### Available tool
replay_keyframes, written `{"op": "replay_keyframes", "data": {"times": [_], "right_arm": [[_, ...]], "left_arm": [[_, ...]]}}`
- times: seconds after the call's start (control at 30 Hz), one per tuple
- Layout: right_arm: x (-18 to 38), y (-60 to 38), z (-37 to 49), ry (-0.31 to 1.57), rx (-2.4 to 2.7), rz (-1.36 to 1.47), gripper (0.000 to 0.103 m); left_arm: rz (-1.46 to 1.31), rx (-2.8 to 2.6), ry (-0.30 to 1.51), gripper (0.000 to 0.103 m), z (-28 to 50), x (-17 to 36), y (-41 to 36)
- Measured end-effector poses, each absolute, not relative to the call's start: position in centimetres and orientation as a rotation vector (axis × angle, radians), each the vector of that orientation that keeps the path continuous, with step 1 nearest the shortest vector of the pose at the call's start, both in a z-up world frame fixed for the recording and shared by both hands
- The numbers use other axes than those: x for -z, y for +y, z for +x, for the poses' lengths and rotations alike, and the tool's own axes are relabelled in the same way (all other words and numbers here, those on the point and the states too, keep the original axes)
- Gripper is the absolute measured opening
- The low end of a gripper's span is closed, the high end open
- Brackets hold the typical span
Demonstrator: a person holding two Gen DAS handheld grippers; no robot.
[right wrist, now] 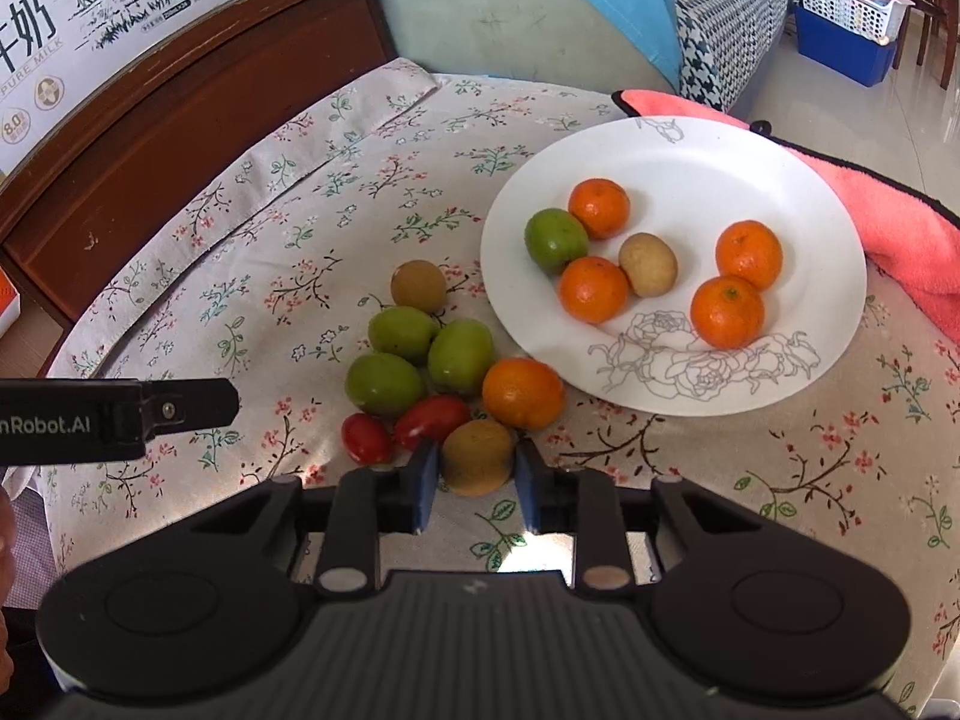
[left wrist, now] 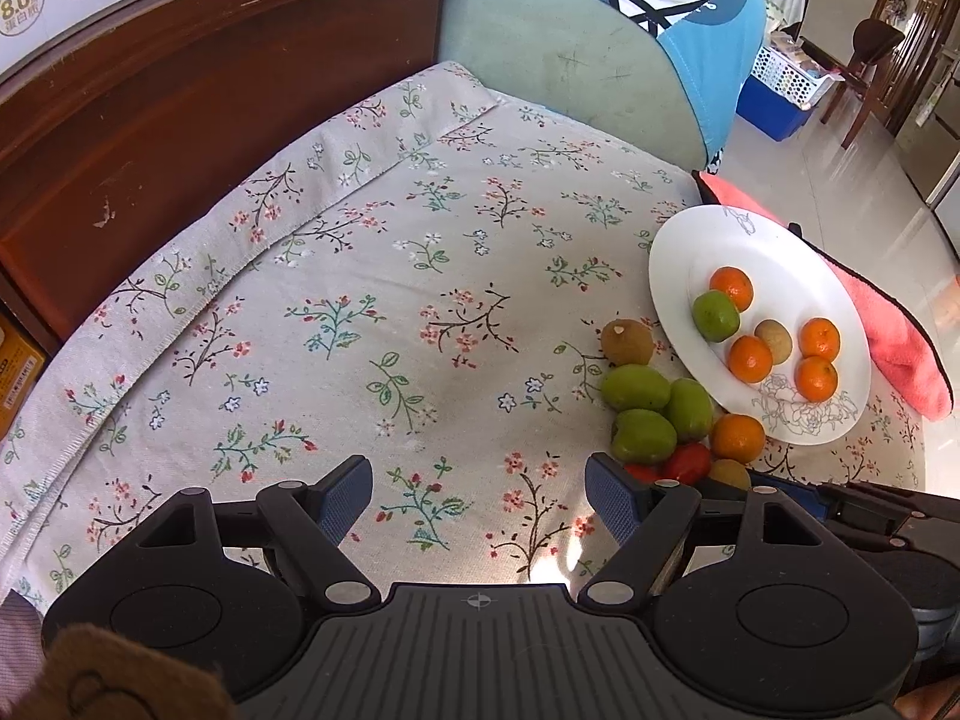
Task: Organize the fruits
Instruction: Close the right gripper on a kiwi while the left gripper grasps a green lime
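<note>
The right gripper (right wrist: 471,480) pinches a brown round kiwi (right wrist: 478,456) lying on the flowered cloth (right wrist: 300,276) beside the white plate (right wrist: 660,168), while the left gripper (left wrist: 478,495) hangs spread over bare cloth

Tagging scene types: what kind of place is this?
Likely a home living room. A sofa stands behind a table under a floral cloth, with a wooden chair on a tiled floor beyond, and fruit on a plate.

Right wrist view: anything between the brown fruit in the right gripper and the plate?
In the right wrist view, the loose orange lies between that brown fruit and the plate; past it, floral cloth.
</note>
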State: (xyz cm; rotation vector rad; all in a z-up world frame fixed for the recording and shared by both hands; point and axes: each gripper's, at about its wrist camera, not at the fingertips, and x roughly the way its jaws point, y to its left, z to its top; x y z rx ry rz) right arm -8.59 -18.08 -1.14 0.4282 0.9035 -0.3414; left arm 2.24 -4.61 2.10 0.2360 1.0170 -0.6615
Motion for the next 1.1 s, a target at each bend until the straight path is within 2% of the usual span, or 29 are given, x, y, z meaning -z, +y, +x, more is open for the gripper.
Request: {"op": "replay_keyframes", "data": {"times": [0.87,0.93,1.0,1.1], "right_arm": [[0.2,-19.5,-12.5,0.918,0.322,0.525,0.027],[0.2,-19.6,-12.5,0.919,0.322,0.533,0.027],[0.2,-19.7,-12.4,0.920,0.326,0.541,0.027],[0.2,-19.8,-12.4,0.917,0.332,0.553,0.027]], "left_arm": [[0.257,0.733,1.018,0.078,1.3,0.9,-11.0],[0.252,0.743,1.016,0.075,1.2,0.9,-11.0],[0.242,0.759,1.028,0.064,1.2,1.1,-11.0],[0.263,0.763,1.007,0.055,0.9,1.2,-11.1]]}}
